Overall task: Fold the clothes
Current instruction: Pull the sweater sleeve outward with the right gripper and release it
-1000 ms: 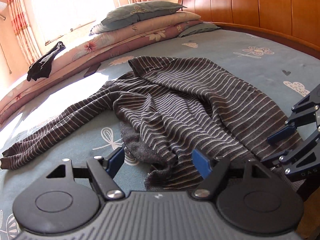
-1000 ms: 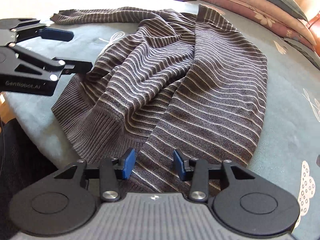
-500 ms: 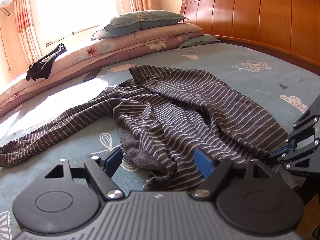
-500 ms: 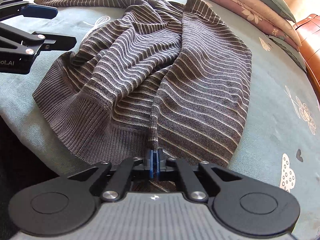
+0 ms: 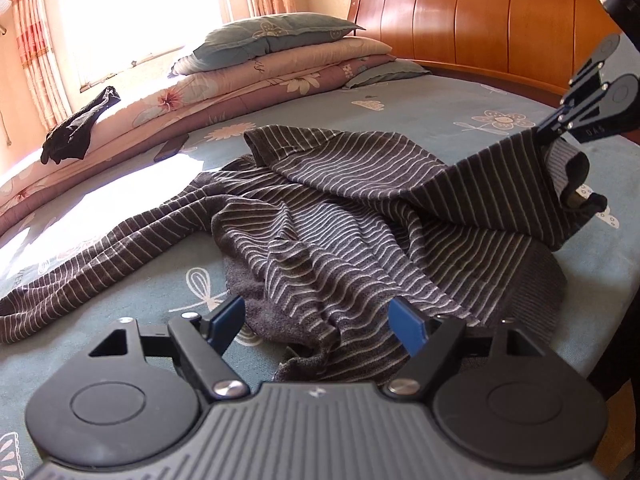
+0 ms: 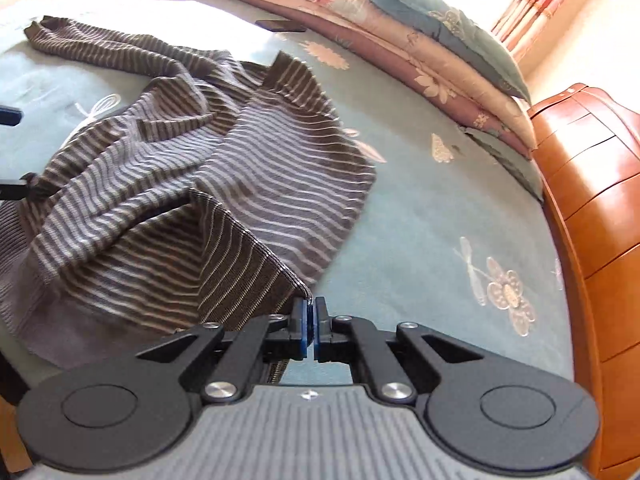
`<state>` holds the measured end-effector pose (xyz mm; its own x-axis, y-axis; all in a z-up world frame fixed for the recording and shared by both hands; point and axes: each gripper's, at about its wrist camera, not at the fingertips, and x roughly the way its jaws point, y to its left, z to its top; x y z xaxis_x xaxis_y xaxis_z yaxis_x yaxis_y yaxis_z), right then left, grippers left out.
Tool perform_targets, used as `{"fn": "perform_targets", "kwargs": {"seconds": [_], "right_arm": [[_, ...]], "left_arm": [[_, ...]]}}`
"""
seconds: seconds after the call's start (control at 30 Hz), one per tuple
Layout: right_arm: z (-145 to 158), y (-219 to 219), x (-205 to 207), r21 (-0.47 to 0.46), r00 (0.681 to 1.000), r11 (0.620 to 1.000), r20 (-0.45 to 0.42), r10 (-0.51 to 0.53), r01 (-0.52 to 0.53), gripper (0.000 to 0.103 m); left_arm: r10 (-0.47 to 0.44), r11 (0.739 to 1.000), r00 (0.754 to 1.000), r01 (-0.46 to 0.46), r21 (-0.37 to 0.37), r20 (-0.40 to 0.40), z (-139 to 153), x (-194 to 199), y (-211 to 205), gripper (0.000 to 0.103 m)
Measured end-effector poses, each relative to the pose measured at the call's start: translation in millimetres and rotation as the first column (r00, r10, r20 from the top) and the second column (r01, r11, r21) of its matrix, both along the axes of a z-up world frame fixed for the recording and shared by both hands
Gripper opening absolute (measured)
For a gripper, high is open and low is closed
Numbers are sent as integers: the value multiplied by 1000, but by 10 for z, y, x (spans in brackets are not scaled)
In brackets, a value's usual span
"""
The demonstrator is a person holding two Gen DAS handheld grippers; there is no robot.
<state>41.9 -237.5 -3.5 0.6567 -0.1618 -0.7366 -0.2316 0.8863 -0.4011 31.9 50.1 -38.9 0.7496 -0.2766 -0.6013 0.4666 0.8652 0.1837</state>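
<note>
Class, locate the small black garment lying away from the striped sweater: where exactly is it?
In the left wrist view, the small black garment is at upper left, draped on the folded floral quilts below the sunlit window, beyond the brown striped knit sweater.

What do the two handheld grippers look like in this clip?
Both match: the left gripper and right gripper have black angular linkage arms, silver pivot bolts, blue finger pads, round black discs either side, and a ribbed grey body. No sleeves or cables show.
</note>
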Motion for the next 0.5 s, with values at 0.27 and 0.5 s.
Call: {"fn": "perform_targets", "kwargs": {"seconds": [0.27, 0.5], "right_arm": [[96, -735, 641, -58, 990, 992, 90, -106, 112, 3], [151, -1337, 1345, -71, 965, 972, 158, -212, 225, 3]], "left_arm": [[-6, 1000, 1000, 7, 27, -24, 1, 97, -131, 80], [0, 997, 999, 4, 76, -52, -39, 251, -246, 80]]}}
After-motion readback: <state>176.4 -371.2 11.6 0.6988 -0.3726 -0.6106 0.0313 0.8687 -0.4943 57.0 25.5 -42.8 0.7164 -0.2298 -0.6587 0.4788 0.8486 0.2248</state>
